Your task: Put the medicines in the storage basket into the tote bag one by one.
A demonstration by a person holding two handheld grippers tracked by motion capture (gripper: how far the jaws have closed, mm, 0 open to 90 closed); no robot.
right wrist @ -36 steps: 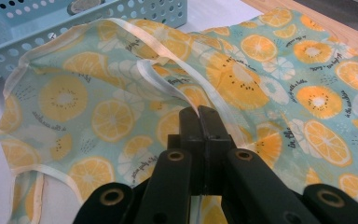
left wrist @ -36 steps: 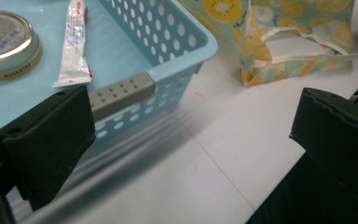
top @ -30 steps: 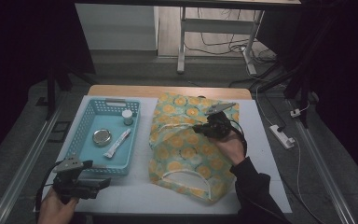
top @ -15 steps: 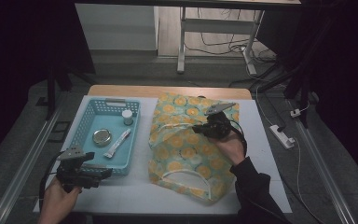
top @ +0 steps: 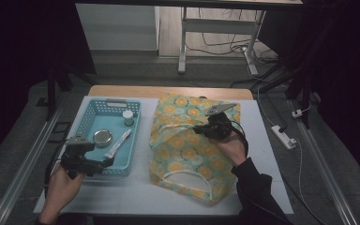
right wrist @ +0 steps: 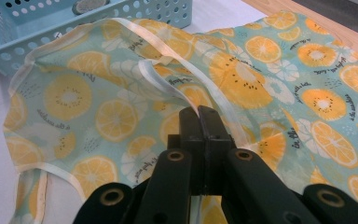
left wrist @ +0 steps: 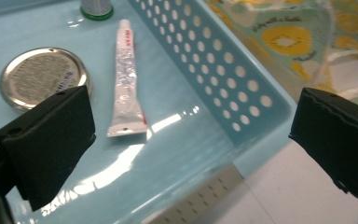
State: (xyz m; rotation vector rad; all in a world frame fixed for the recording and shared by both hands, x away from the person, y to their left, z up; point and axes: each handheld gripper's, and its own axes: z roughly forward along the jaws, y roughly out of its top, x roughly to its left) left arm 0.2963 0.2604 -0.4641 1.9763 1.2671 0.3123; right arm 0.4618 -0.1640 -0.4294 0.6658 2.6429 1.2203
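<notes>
A teal fabric bag printed with orange slices and trimmed in white binding (top: pixel 190 147) lies flat on the right half of the white table (top: pixel 136 194), its looped white strap toward the near edge. The right tongs (top: pixel 201 130) sit over the bag's far half; in the right gripper view their jaws are pressed together on a fold of the bag's white-bound edge (right wrist: pixel 168 84), pinching the cloth and lifting it slightly off the layer below.

Just left of the bag, with a narrow strip of bare table between them, stands a light blue perforated plastic basket (top: pixel 86 115). Inside it lie a round silver metal lid (top: pixel 103 137), a white squeeze tube (top: pixel 118 143) and, at the far end, a small bottle with a white cap (top: pixel 128 117). The three are apart from one another, and the tube runs alongside the basket's right wall without touching it.

The left tongs (top: pixel 104 163) hover at the basket's near right corner, jaws spread wide and holding nothing; in the left gripper view one jaw stands over the basket floor near the lid (left wrist: pixel 42 77) and the tube (left wrist: pixel 126 86), the other outside the wall (left wrist: pixel 223 70), over the table.

A band of bare table runs along the near edge, and another lies right of the bag.
</notes>
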